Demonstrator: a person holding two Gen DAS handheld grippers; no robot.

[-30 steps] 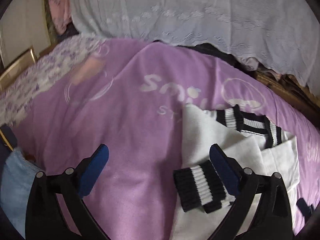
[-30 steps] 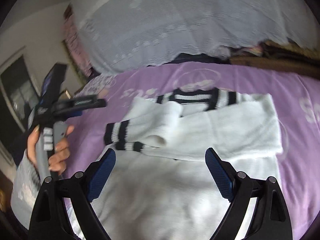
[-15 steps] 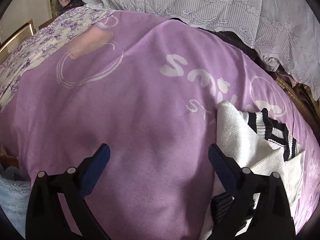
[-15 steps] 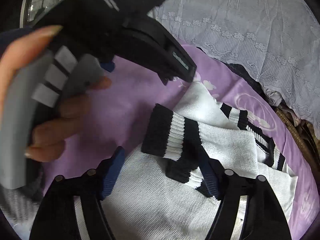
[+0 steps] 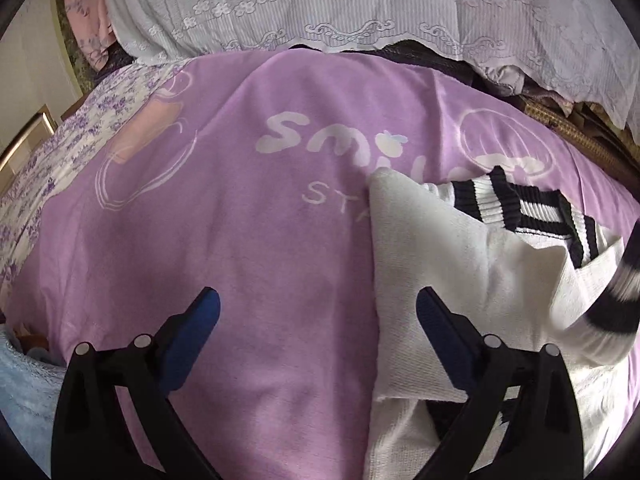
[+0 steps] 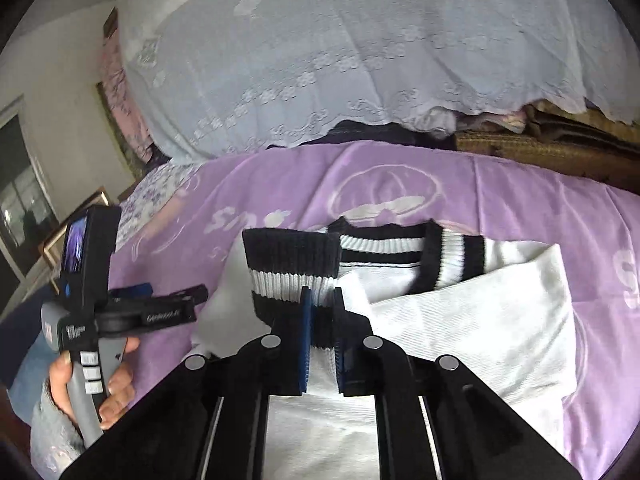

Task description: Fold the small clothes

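Note:
A white knit sweater (image 5: 432, 248) with black-and-white striped collar and cuffs lies on the purple blanket (image 5: 240, 220), partly folded. My right gripper (image 6: 320, 296) is shut on the sweater's striped sleeve cuff (image 6: 292, 260) and holds it up over the sweater body (image 6: 472, 320). The lifted cuff shows blurred at the right in the left wrist view (image 5: 616, 296). My left gripper (image 5: 316, 308) is open and empty, its right finger over the sweater's left edge. It also shows in the right wrist view (image 6: 160, 300), held in a hand to the left of the sweater.
A white lace cover (image 6: 320, 60) drapes a pile behind the blanket. A floral sheet (image 5: 80, 128) lies at the left. Dark and brown fabrics (image 6: 560, 148) sit at the back right. Light blue cloth (image 5: 20, 392) is at the lower left.
My right gripper has closed on the striped cuff and lifted it over the sweater. My left gripper has drawn back to the left of the sweater and stays open.

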